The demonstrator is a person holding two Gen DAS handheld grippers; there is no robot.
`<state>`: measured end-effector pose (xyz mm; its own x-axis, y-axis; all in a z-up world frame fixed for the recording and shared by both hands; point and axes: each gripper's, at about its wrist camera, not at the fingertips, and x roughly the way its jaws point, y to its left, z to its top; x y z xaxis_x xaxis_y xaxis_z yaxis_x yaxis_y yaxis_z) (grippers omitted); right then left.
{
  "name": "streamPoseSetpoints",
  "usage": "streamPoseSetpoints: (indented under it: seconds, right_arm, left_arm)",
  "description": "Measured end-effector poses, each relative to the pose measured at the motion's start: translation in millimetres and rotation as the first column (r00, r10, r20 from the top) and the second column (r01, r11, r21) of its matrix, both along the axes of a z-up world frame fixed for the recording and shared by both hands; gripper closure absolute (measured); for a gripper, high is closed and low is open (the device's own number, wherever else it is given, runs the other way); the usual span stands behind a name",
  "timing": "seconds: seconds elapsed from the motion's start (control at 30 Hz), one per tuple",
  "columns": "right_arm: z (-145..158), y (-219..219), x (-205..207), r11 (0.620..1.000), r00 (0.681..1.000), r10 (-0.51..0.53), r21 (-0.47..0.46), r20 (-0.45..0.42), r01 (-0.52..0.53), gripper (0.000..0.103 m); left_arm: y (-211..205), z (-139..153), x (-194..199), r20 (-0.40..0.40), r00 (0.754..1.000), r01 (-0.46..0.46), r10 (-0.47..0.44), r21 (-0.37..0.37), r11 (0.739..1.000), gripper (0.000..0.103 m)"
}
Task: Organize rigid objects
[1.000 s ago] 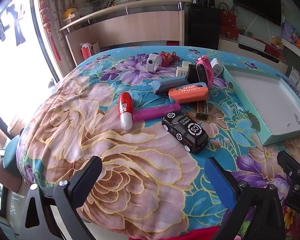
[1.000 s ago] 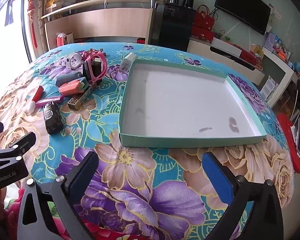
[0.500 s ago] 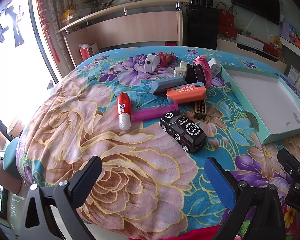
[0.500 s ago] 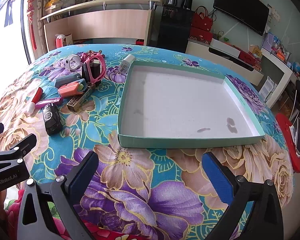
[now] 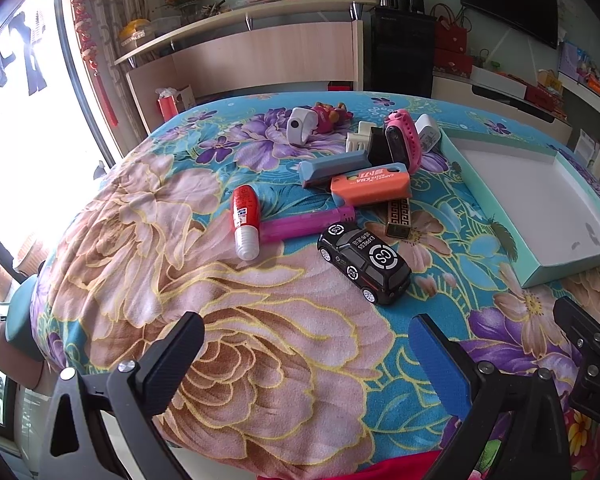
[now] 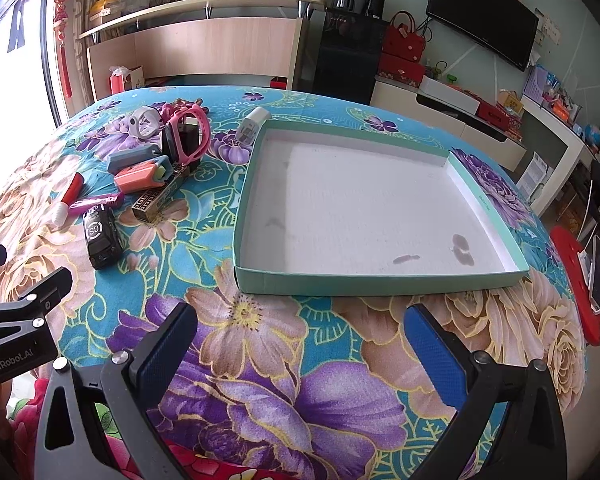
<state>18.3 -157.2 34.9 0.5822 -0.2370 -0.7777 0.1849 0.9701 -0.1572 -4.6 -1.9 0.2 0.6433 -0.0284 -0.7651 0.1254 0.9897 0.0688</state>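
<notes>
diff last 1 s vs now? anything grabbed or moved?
Nothing grabbed or released. Left gripper and right gripper both stay open and empty; the views drift only slightly. The toy car, the rest of the clutter and the tray have not moved.

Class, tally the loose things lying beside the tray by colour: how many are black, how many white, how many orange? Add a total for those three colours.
Black: 2, toy car, block
White: 3, round gadget, ribbed adapter, plug
Orange: 1, case
Total: 6
</notes>
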Motion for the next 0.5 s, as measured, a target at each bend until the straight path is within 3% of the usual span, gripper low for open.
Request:
streamPoseSetpoints:
  seconds: [0.5]
  right_arm:
    - [0.0,-0.5,-0.1,1.000,1.000,-0.001,-0.001,0.000,0.001,0.000]
  left_arm:
    - [-1.6,-1.7,-0.5,-0.003,1.000,0.007,-0.007,0.003,1.000,0.000]
